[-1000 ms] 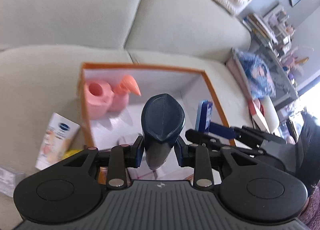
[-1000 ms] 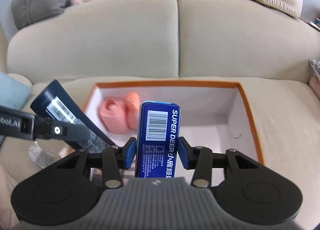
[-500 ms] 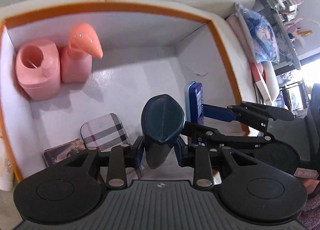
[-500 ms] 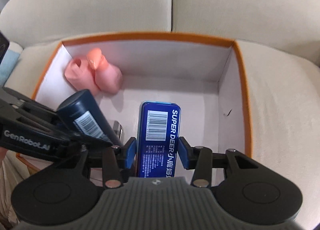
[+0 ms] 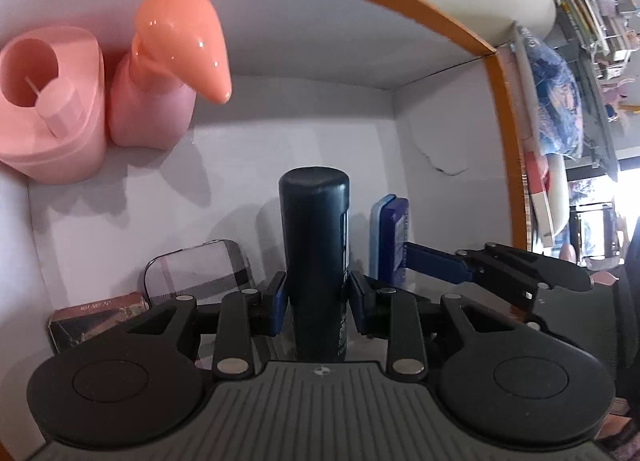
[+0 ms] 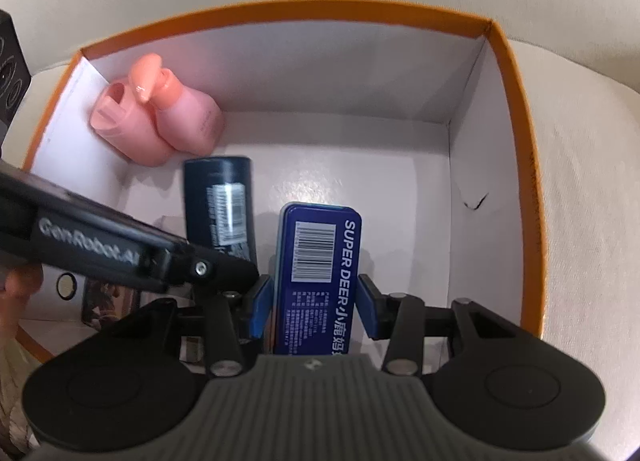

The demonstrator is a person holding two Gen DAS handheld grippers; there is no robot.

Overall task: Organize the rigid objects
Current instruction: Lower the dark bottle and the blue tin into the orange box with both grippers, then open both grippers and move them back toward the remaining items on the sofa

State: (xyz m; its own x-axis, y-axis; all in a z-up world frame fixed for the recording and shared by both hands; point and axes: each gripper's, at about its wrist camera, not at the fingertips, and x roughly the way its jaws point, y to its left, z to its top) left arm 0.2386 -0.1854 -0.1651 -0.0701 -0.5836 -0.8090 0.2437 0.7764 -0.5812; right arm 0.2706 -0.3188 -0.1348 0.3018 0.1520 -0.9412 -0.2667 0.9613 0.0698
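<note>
Left gripper (image 5: pixel 318 303) clamped on a dark bottle (image 5: pixel 316 253), blue pads pressing both sides, bottle end pointing down into an orange-rimmed box (image 5: pixel 460 37) with white walls. Right gripper (image 6: pixel 316 307) clamped on a blue tin (image 6: pixel 318 273), barcode and white "SUPER DEER" lettering facing the camera, lower end of the tin inside the same box. Seen from the left wrist: blue tin at 3 o'clock of the bottle, just beside it, apart by a narrow gap. Seen from the right wrist: bottle at 9 o'clock of the tin, left gripper's black arm crossing in front of it. At 10 o'clock in the box, against the far left corner, two pink containers touching: a squat open-topped pink tub (image 5: pixel 52 117) and a pink pump bottle (image 5: pixel 160 101) with a glossy coral spout. At 8 o'clock of the dark bottle, flat on the box floor, a plaid tin (image 5: pixel 196 269) and, touching it on the left, a small dark case (image 5: pixel 96 317). Box resting on a beige sofa (image 6: pixel 580 141). Cluttered shelves (image 5: pixel 600 21) blurred at 2 o'clock beyond the box.
</note>
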